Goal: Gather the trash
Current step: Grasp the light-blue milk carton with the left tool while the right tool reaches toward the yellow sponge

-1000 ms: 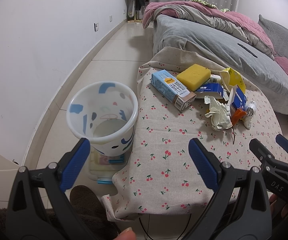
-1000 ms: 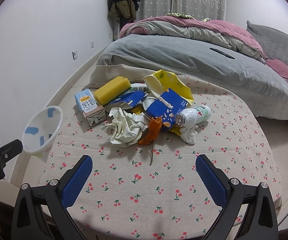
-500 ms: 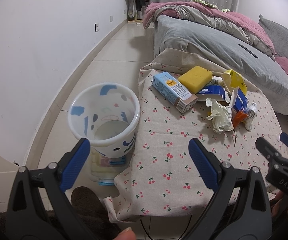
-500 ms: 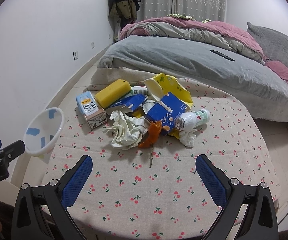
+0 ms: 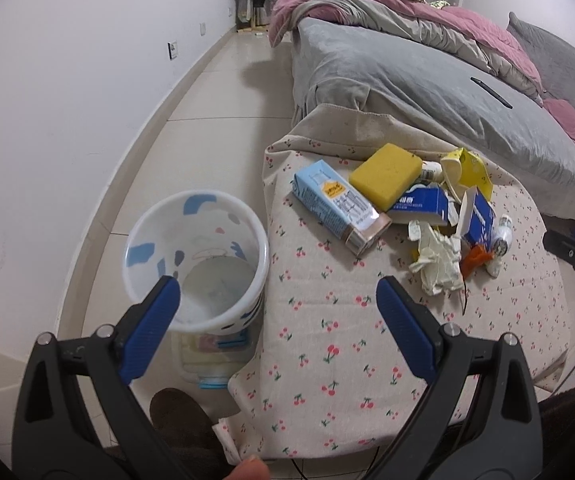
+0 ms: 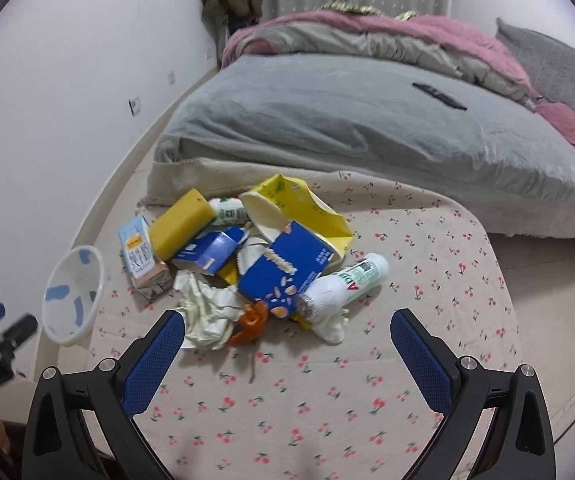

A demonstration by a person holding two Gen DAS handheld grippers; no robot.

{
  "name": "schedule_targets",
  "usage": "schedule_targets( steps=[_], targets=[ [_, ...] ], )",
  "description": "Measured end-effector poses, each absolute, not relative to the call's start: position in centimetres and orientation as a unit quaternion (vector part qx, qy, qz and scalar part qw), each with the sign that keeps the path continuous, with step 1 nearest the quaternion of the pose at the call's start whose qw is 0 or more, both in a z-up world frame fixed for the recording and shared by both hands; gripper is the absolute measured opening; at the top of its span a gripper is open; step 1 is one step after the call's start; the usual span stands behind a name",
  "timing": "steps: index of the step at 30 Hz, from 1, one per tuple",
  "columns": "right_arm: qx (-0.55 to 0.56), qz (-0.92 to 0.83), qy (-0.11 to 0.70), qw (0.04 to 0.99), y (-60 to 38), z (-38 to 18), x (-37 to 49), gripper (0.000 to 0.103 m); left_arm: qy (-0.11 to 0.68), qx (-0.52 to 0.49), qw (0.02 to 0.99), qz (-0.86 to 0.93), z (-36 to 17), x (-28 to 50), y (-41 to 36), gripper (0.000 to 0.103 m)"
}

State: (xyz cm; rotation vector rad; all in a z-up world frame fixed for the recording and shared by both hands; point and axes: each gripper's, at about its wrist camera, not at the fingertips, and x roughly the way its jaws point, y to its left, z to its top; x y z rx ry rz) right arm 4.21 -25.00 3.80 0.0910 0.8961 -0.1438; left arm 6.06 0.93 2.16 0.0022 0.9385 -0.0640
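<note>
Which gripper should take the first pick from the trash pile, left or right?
Right. The right gripper, open, faces the crumpled paper and orange peel. The left gripper, also open, points between the bin and the table edge.

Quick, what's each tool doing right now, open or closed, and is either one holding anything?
Left tool: open, holding nothing, above the table edge beside the bin.
Right tool: open, holding nothing, facing the trash pile.

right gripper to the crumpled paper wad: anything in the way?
Nothing visible. The open right gripper faces the crumpled cream paper wad at the near edge of the pile on the cherry-print tablecloth; only bare cloth lies between. An orange scrap touches the wad's right side.
</note>
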Motion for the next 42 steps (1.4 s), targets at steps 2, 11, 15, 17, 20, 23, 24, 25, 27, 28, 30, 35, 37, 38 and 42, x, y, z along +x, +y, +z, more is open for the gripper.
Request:
schedule_targets(
  steps=[2,11,15,17,20,23,24,25,27,28,30,35,37,38,42],
  targets=[
    [0.045,-0.061,0.448,0.891,-25.9,3.6,5.1,0.103,0.466,0.008,0.884,-0.036,2.1,7.3,0.7,0.098],
    [0.076,-0.063,0.477,0.873,-29.5,1.6,8.6,0.103,0.514,-0.018,0.856,-0.051,0.3,12.1,0.3,0.098],
    [0.119,-0.084,0.493,0.858,-31.8,-0.5,9.9,0.103,0.544,-0.059,0.835,-0.060,-1.4,14.2,0.2,0.096],
    [0.132,-0.088,0.503,0.850,-32.8,-1.4,10.7,0.103,0.554,-0.079,0.826,-0.066,-1.9,15.1,-0.1,0.095],
    [0.143,-0.097,0.503,0.847,-33.8,-1.9,11.6,0.103,0.561,-0.085,0.821,-0.065,-2.7,16.2,-0.9,0.094],
    [0.147,-0.098,0.493,0.852,-34.2,-1.5,12.2,0.103,0.573,-0.095,0.812,-0.066,-3.7,17.3,-1.6,0.090],
    [0.145,-0.093,0.489,0.855,-34.1,-1.3,12.4,0.103,0.577,-0.100,0.808,-0.066,-4.0,17.6,-1.7,0.088],
    [0.143,-0.088,0.487,0.857,-33.9,-1.1,12.6,0.103,0.580,-0.106,0.805,-0.067,-4.4,17.9,-1.8,0.087],
    [0.139,-0.075,0.485,0.860,-33.5,-1.0,13.1,0.100,0.583,-0.109,0.802,-0.067,-4.8,18.3,-2.2,0.083],
    [0.138,-0.066,0.486,0.861,-33.2,-1.1,13.4,0.099,0.584,-0.110,0.802,-0.068,-5.0,18.4,-2.5,0.082],
    [0.140,-0.050,0.489,0.860,-32.8,-1.2,13.9,0.094,0.584,-0.110,0.801,-0.067,-5.2,18.9,-3.1,0.081],
    [0.161,-0.018,0.505,0.848,-32.1,-2.2,15.1,0.080,0.590,-0.112,0.797,-0.068,-5.7,19.1,-4.0,0.078],
    [0.172,-0.011,0.509,0.843,-31.9,-2.6,15.4,0.079,0.591,-0.110,0.796,-0.067,-6.0,19.2,-4.2,0.078],
    [0.175,-0.009,0.510,0.842,-32.0,-2.8,15.6,0.079,0.591,-0.110,0.796,-0.066,-6.2,19.2,-4.1,0.077],
    [0.174,-0.013,0.506,0.845,-31.7,-3.0,16.0,0.078,0.590,-0.120,0.796,-0.063,-6.4,19.3,-3.6,0.076]
  ],
)
